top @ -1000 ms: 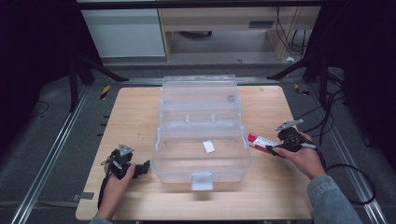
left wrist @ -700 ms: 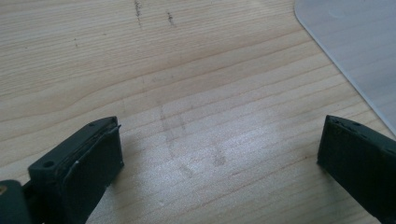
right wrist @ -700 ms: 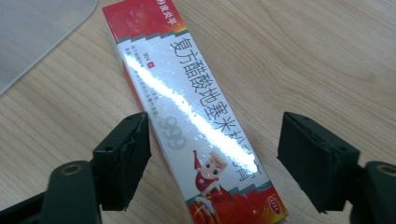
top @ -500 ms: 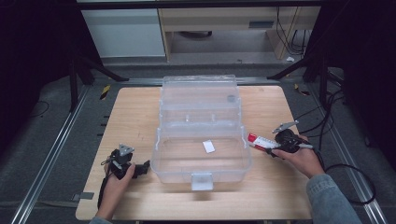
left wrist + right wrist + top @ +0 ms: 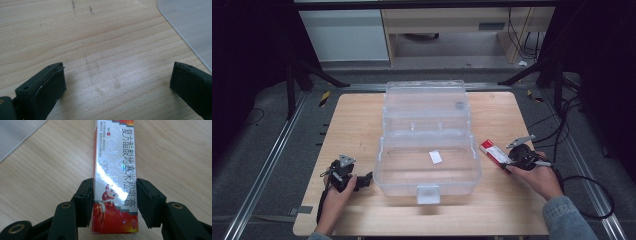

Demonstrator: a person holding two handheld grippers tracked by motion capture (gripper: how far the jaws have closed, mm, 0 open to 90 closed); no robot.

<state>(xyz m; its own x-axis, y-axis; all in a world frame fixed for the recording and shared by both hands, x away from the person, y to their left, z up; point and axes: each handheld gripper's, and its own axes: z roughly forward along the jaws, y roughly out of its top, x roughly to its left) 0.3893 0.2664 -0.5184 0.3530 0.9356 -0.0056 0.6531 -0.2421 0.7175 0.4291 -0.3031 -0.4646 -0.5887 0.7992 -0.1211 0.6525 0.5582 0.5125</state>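
Small cardboard box (image 5: 115,177): light, stiff, glossy and likely slippery, crushable; right gripper (image 5: 113,202) jaws, just closing, touch its long sides; left gripper (image 5: 117,85) gapes empty.

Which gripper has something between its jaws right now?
The right gripper: its jaws, which have just been closing, flank the red-and-silver carton lying on the table. The left gripper stands open over bare wood.
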